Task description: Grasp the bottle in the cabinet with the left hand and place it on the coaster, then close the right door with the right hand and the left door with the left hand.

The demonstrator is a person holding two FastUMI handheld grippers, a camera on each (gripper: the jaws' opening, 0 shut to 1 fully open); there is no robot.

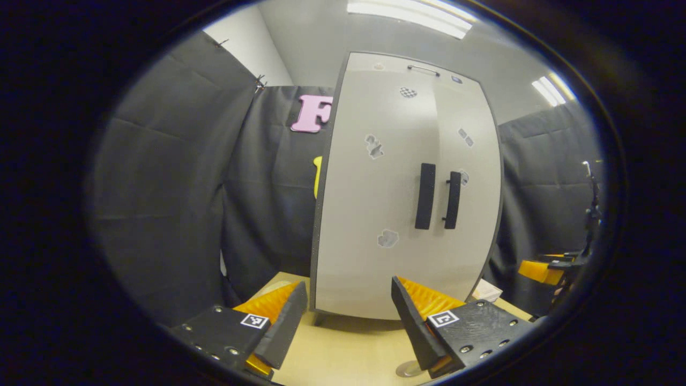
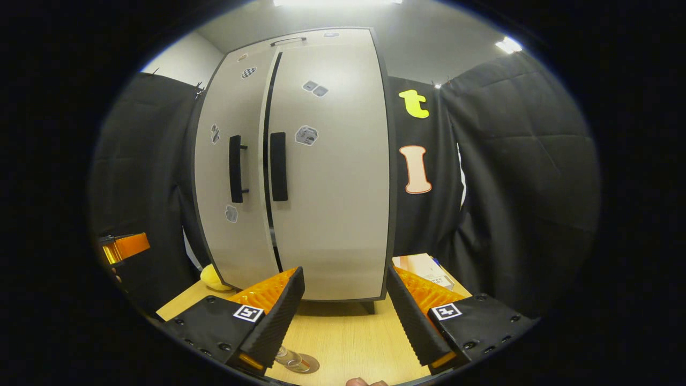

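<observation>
Here the bottle cannot be seen; judging by the task it stands inside the cabinet [image 1: 407,187], behind doors that look shut or nearly shut, with a thin dark gap between them in the right gripper view. The two upright handles [image 2: 257,167] sit side by side at the middle seam, their long axes vertical. What looks like a coaster [image 2: 300,363] lies on the surface [image 2: 348,332] near the front edge, partly hidden, with something clear on it that I cannot identify. The left claw [image 1: 348,316] hangs released, jaws apart, facing the left door [image 1: 375,187] and well short of it. The right claw [image 2: 345,311] is likewise released, facing the right door [image 2: 332,161]. The left claw, low and left of the handles, seems better placed for the left handle.
</observation>
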